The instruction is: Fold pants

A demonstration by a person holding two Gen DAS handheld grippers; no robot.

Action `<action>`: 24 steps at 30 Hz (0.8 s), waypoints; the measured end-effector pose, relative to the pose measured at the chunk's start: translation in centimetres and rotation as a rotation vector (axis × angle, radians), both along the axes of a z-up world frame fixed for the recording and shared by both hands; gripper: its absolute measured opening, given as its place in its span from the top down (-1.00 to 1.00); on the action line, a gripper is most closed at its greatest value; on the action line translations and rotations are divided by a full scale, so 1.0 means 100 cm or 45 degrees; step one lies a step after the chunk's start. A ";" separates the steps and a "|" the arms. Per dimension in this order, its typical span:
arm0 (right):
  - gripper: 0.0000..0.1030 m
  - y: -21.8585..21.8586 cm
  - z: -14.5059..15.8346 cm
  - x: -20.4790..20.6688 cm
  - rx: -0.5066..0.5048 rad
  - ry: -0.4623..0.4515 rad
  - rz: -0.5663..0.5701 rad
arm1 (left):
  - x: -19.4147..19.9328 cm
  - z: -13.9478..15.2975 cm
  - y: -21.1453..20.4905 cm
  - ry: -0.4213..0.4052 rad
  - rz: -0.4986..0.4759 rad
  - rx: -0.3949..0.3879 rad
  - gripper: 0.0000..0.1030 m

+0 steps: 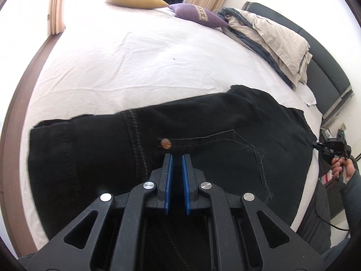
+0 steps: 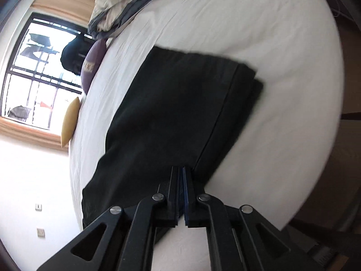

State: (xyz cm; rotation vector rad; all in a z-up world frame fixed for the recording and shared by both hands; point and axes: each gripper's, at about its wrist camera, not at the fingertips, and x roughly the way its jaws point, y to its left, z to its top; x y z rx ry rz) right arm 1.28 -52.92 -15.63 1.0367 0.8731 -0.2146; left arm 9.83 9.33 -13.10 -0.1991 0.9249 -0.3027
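- The pants (image 1: 180,135), black denim, lie folded flat on the white sheet of the bed (image 1: 124,63), directly beneath and ahead of the left gripper (image 1: 177,158).
- The left gripper's blue pads (image 1: 168,176) stand close together with only a narrow slot between them, and nothing is clamped there; the tips hang over the cloth, and the pictures do not show whether they touch it.
- Just beyond those tips sits a copper-coloured rivet (image 1: 165,143) at the corner of a stitched back pocket (image 1: 237,158), which spreads to the right of the gripper.
- A double-stitched seam (image 1: 135,140) runs down the pants a little to the left of the gripper.
- The right gripper (image 2: 181,169) has its jaws nearly together with just a thin sliver of blue between them; no fabric is visibly caught in it.
- Ahead of the right gripper the pants (image 2: 176,103) stretch away as a dark rectangle, with a long edge or seam running off from just right of the tips.
- In the left wrist view, the right gripper (image 1: 315,145) is seen far to the right, at the pants' edge, held by a hand (image 1: 343,169) in a grey sleeve.
- Far beyond the left gripper lie a yellow pillow (image 1: 137,0) and a purple pillow (image 1: 198,14), with a rumpled beige blanket (image 1: 270,38) by the dark headboard (image 1: 325,72).
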 end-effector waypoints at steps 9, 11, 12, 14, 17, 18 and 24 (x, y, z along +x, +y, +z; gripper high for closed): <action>-0.02 -0.016 0.014 -0.028 0.013 0.004 -0.179 | -0.010 0.055 0.040 -0.072 0.104 0.018 0.83; -0.02 -0.031 0.000 -0.026 0.059 0.014 -0.196 | -0.011 0.067 0.010 -0.093 0.046 -0.023 0.83; -0.02 -0.036 -0.004 -0.025 0.078 0.007 -0.208 | -0.011 0.071 -0.007 -0.099 0.007 -0.046 0.83; -0.02 -0.041 -0.013 -0.026 0.107 -0.003 -0.225 | -0.005 0.071 -0.046 -0.091 -0.083 -0.069 0.83; -0.03 -0.050 -0.020 -0.020 0.142 -0.019 -0.247 | 0.007 0.055 -0.107 -0.048 -0.196 -0.077 0.83; -0.02 -0.054 -0.021 -0.020 0.156 -0.037 -0.254 | 0.011 0.050 -0.124 -0.035 -0.230 -0.078 0.83; -0.03 -0.061 -0.025 -0.011 0.188 -0.079 -0.258 | 0.041 0.007 -0.210 0.084 -0.343 -0.094 0.83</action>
